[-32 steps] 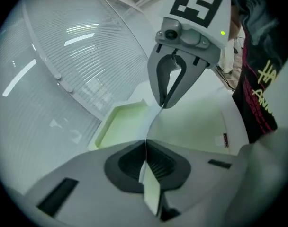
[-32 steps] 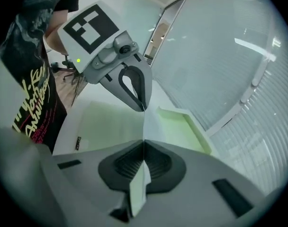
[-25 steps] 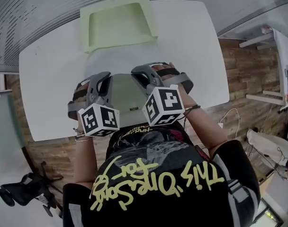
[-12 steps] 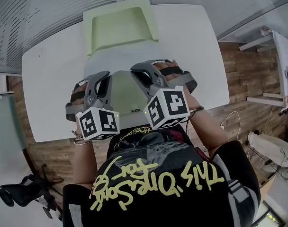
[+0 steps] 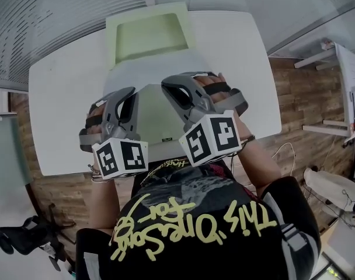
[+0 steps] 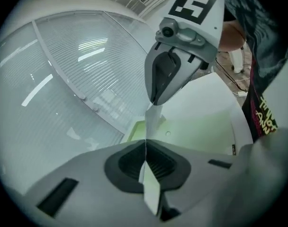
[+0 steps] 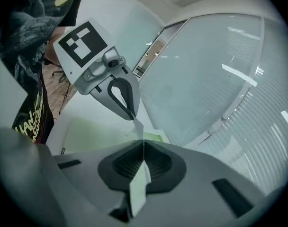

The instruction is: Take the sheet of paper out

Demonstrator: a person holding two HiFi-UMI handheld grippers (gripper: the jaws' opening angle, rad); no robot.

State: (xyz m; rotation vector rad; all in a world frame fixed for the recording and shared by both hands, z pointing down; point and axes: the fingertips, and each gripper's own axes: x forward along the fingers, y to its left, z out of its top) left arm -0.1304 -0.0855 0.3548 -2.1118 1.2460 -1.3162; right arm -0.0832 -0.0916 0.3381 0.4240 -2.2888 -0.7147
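In the head view the left gripper (image 5: pixel 128 98) hides its own jaws. The left gripper view shows them closed on the sheet of paper (image 5: pixel 143 76), seen there only edge-on. The pale, whitish sheet is held above a green folder (image 5: pixel 153 121) at the middle of the tabletop (image 5: pixel 61 109). Its far end points toward the green tray (image 5: pixel 148 37) at the far edge. The right gripper (image 5: pixel 171 89) likewise clamps the sheet.

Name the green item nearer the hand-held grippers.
The pale green folder with a black label, showing between the left hand-held gripper and right hand-held gripper; the brighter green tray lies beyond.
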